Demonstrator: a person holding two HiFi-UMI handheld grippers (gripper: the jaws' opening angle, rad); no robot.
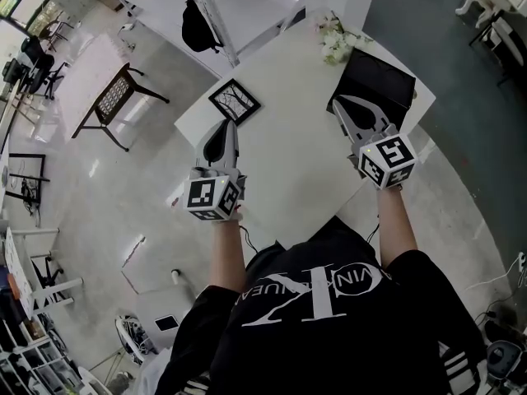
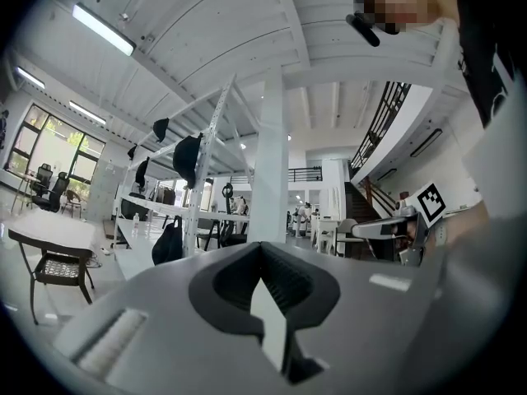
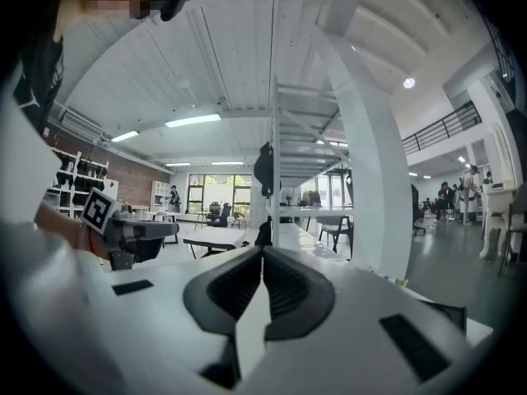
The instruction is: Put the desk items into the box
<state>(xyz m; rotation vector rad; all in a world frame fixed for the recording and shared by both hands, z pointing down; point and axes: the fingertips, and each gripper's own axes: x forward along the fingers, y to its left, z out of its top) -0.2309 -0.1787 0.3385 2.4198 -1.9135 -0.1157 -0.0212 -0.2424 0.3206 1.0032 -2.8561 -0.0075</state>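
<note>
"Where have the desk things got to?"

"A framed picture (image 1: 235, 101) lies flat on the white table (image 1: 288, 151), close to its left edge. A little bunch of pale flowers (image 1: 333, 41) sits at the far edge. Neither is inside the box (image 1: 380, 81)."

"And the box itself?"

"It's the black one at the table's right corner, just beside the flowers. From above it looks open, though its inside is too dark for me to make out."

"What's the person doing with the tongs?"

"Holding one in each hand over the table, arms stretched forward, well apart from each other. The left gripper (image 1: 232, 127) points at the near corner of the picture. Its tip shows right at the frame's edge, but I can't tell whether it touches. The right gripper (image 1: 339, 103) points at the box, and its tip shows against the box's near side."

"Are they gripping anything?"

"No. In the left gripper view the left gripper's (image 2: 262, 245) two dark pads (image 2: 235, 278) meet at the tip, with nothing between them. It's the same in the right gripper view: the right gripper's (image 3: 263, 250) jaws are closed together and empty."

"Can each camera see the other tong?"

"Yes, each shows the other off to one side, marker cube and all, with the room's white shelving beyond."
</note>
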